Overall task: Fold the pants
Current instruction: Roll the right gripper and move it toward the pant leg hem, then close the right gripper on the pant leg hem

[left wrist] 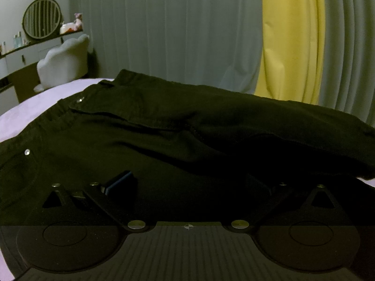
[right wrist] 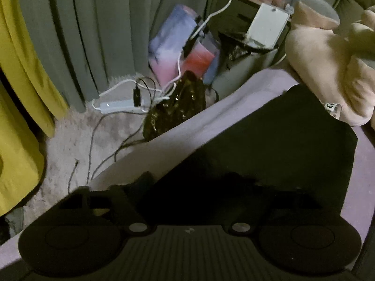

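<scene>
Mid-fold: pants halved lengthwise, both grippers low over the cloth.

Left gripper jaws wide, nothing visibly held, over the near waist; right gripper too dark to read. Pants lie across the bed, far leg stacked on near. Next, likely: pinch the leg ends, carry them toward the waist.

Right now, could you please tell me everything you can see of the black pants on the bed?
The black denim-like pants lie on the pale pink bed cover, already folded lengthwise, one half laid over the other. The waistband end sits at left, with a metal button and a rivet by a pocket. The right wrist view shows the squared leg end flat near the bed edge, beside a beige plush toy. The fabric looks thick, slightly rumpled. Both grippers hover low over it; any contact is too dark to judge.
</scene>
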A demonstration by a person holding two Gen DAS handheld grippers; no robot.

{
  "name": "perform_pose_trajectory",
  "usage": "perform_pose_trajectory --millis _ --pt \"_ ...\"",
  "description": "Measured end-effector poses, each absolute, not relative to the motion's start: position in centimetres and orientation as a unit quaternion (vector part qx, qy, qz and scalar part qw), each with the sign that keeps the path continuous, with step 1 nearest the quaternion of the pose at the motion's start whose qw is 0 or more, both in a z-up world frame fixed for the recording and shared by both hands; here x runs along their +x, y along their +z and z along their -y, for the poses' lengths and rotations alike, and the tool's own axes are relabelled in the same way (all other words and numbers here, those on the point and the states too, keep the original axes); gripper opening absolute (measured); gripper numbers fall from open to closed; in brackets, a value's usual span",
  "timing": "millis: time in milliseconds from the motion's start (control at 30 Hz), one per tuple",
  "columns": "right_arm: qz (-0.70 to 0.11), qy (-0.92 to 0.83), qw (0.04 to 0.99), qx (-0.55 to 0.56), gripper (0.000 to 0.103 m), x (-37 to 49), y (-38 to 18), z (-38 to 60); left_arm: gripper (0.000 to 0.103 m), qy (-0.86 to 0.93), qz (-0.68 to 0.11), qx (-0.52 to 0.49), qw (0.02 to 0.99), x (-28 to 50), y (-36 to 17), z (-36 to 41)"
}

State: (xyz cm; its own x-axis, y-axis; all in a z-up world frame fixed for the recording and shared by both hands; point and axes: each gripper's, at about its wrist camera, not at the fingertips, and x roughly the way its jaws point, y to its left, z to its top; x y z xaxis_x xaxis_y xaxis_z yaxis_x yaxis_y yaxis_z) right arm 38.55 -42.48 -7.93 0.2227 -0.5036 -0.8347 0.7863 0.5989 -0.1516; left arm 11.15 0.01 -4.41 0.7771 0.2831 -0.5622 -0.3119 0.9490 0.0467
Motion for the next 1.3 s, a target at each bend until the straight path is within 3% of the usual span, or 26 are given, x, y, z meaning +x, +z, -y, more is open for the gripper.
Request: perform_pose_trajectory --millis 33,67,133,367,600,633,933,1033,1167,1300 --pt "-0.458 -0.405 0.775 0.159 0.026 37.9 -7.4 42.5 0.103 0.158 -0.294 -0.025 0.942 11.1 -4.4 0.0" --pt "-0.456 -0.390 0.782 0.168 0.016 37.1 -6.8 42.7 0.103 0.158 -0.295 -0.024 0.942 11.1 -4.4 0.0" --pt "-0.453 -0.364 0.794 0.182 0.010 35.3 -6.0 42.9 0.103 0.156 -0.295 -0.029 0.942 11.0 -4.4 -0.2" --pt "-0.359 -0.299 0.854 0.227 0.007 20.7 -2.4 38.1 0.103 0.146 -0.292 -0.047 0.944 10.9 -4.1 -0.9" --pt "-0.362 -0.255 0.855 0.270 0.007 6.9 -5.7 33.6 0.103 0.101 -0.266 -0.112 0.952 9.6 -2.5 -2.4" --pt "-0.371 -0.260 0.853 0.258 0.002 6.4 -6.0 33.4 0.103 0.086 -0.261 -0.118 0.954 9.5 -2.0 -2.6" --pt "-0.297 -0.263 0.865 0.309 0.009 4.6 -3.1 36.7 0.103 -0.008 -0.288 -0.247 0.925 11.3 2.6 -4.7" --pt "-0.286 -0.245 0.872 0.313 0.038 6.4 -2.3 37.3 0.103 -0.011 -0.284 -0.252 0.925 10.9 3.9 -4.1" --pt "-0.305 -0.255 0.877 0.271 0.039 9.5 -2.6 37.1 0.103 -0.026 -0.280 -0.226 0.933 11.6 5.2 -2.9" --pt "-0.355 -0.264 0.870 0.218 0.038 12.5 -4.7 36.8 0.103 -0.032 -0.287 -0.261 0.921 13.5 5.7 -4.0"
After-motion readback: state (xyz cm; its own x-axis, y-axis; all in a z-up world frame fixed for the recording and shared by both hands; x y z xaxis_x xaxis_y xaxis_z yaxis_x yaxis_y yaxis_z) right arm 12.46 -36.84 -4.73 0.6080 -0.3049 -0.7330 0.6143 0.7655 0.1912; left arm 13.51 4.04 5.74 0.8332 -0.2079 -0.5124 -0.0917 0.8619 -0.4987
